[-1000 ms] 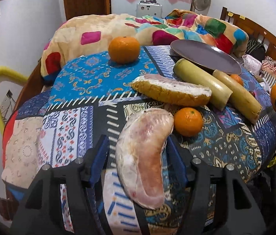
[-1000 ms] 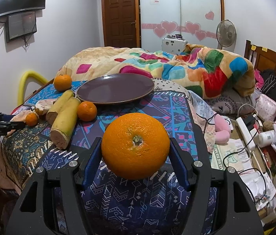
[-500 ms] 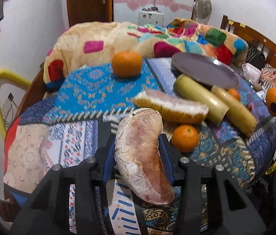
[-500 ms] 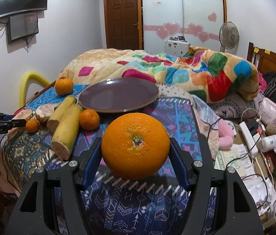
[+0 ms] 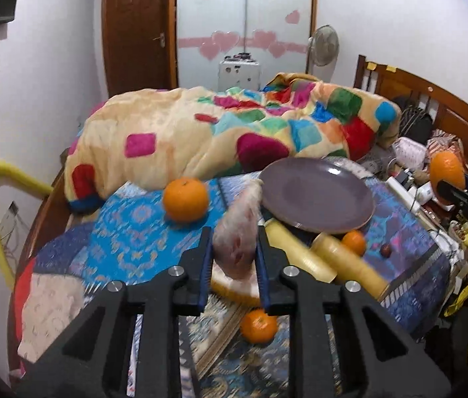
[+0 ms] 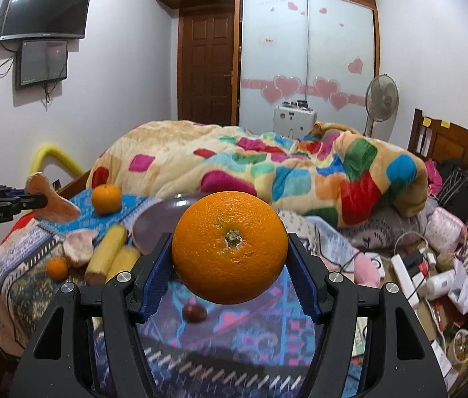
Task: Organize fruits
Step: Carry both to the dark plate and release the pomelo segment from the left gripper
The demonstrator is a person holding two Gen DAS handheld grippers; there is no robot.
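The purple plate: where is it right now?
The purple plate lies on the patterned bedspread, right of centre in the left wrist view, just before the rumpled quilt, its near rim above two yellow stalks.

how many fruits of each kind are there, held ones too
Oranges: 4 — one held, three on the bed
Pomelo pieces: 2 — one held, one on the bed
Yellow stalks: 2
Small dark fruit: 1
Total: 9

We see white walls, a brown door (image 6: 208, 66), a frosted wardrobe (image 6: 307, 56), a wall TV (image 6: 44, 10) and a fan (image 6: 382, 96).
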